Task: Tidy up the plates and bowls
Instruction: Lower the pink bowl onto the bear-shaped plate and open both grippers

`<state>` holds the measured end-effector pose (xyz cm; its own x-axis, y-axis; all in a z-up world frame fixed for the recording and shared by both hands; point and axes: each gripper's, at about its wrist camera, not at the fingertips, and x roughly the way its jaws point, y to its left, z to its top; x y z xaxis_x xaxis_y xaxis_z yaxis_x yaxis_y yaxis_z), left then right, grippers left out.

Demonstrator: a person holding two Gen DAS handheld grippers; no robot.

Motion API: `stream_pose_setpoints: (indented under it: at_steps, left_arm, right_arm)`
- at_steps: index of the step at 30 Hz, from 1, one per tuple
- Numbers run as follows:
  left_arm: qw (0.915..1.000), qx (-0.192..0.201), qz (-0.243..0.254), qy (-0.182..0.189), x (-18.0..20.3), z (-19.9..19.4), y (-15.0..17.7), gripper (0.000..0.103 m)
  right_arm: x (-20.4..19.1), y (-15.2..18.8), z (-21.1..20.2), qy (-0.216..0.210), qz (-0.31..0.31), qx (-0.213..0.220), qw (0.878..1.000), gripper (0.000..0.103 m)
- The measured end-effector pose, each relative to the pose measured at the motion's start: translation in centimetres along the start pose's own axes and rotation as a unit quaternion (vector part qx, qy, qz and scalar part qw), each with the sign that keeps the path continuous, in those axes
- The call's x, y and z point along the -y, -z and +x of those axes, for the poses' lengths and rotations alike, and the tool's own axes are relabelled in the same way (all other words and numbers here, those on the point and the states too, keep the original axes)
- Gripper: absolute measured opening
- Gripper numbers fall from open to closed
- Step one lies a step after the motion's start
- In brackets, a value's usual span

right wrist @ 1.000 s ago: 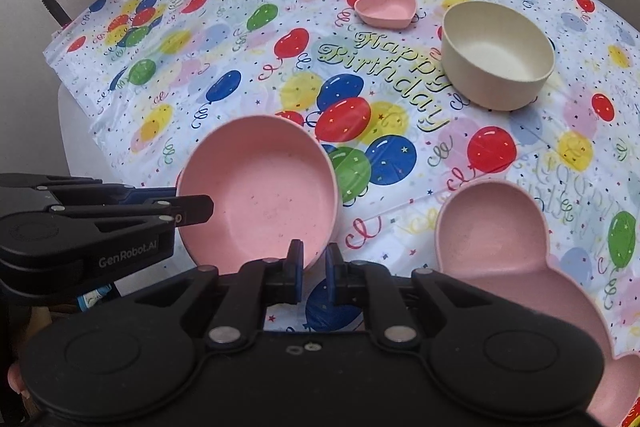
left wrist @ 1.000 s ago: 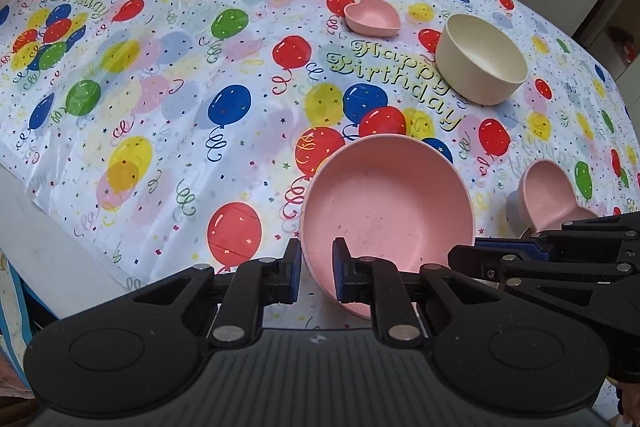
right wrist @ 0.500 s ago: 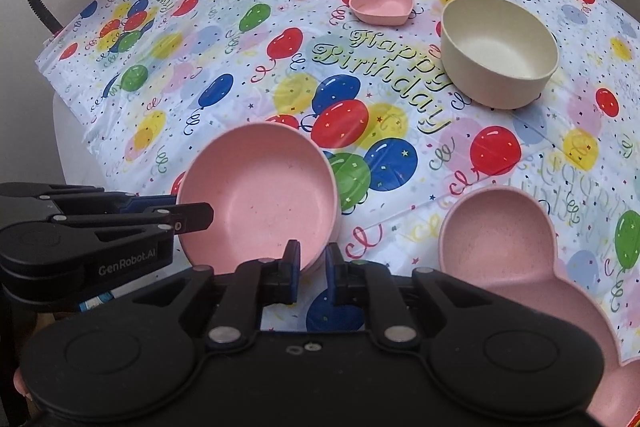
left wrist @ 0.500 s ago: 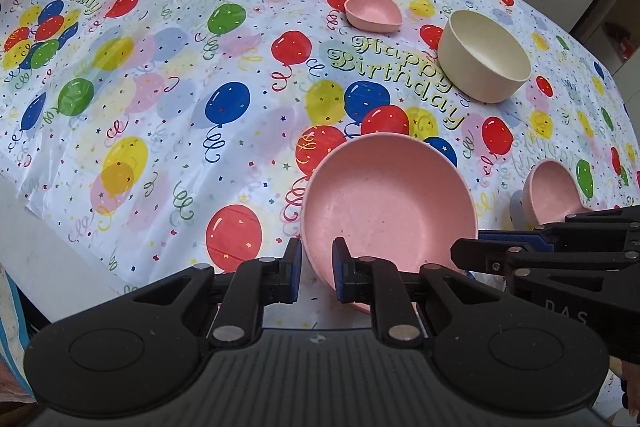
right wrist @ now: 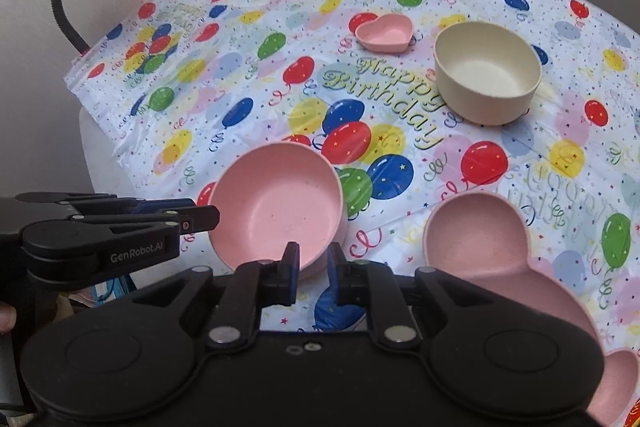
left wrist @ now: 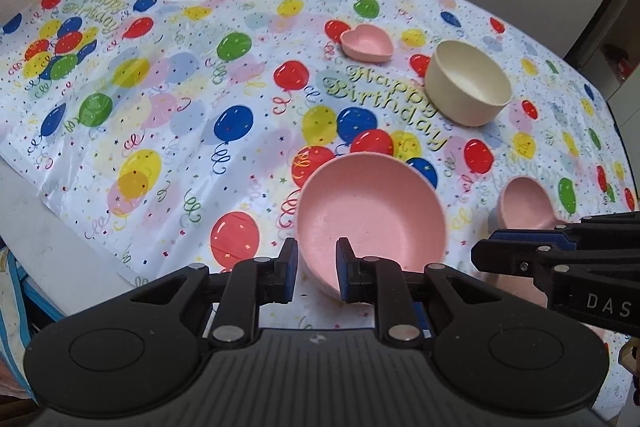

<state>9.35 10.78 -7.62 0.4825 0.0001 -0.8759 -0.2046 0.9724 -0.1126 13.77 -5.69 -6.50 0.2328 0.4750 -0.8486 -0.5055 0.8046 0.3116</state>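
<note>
Bowls unstacked: pink bowl (left wrist: 372, 215), cream bowl (left wrist: 468, 83), heart dish (left wrist: 366, 43), pink plate (right wrist: 500, 259) apart; left gripper (left wrist: 314, 267) and right gripper (right wrist: 314, 269) opening, empty.

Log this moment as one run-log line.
left gripper: opening, empty | right gripper: opening, empty | round pink bowl: on table, unheld

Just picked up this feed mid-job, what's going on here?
A person holds both grippers low at the near table edge. The left gripper and right gripper are opening slightly, nothing between the fingers. The round pink bowl, cream bowl, heart dish and lobed pink plate sit apart, unstacked.
</note>
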Motion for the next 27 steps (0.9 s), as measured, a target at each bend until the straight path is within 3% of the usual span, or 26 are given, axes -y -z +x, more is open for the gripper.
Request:
stream_pose_setpoints:
  at_steps: [9,13,20,22,24,27]
  left_arm:
    - [0.9981,0.056,0.020,0.018,3.8,-4.5,0.4,0.021]
    - [0.9959,0.080,0.030,0.029,5.8,-6.3,0.7,0.043]
    - [0.9930,0.103,0.043,0.038,8.6,-8.0,1.0,0.049]
    - [0.9921,0.109,0.047,0.039,9.2,-8.3,1.0,0.054]
    - [0.9910,0.117,0.052,0.040,9.7,-8.6,0.8,0.057]
    - [0.9899,0.123,0.058,0.042,10.1,-8.7,0.1,0.057]
  right_arm:
    - [0.6,0.6,-5.1,-0.007,-0.023,0.053,0.998,0.018]
    - [1.2,1.3,-7.5,-0.007,-0.031,0.076,0.997,0.019]
    - [2.9,2.7,-11.4,0.006,-0.037,0.113,0.993,0.021]
    - [3.4,3.0,-12.2,0.013,-0.037,0.120,0.992,0.022]
    - [4.0,3.1,-12.7,0.015,-0.035,0.124,0.992,0.025]
    - [4.5,3.2,-13.4,0.023,-0.031,0.138,0.990,0.051]
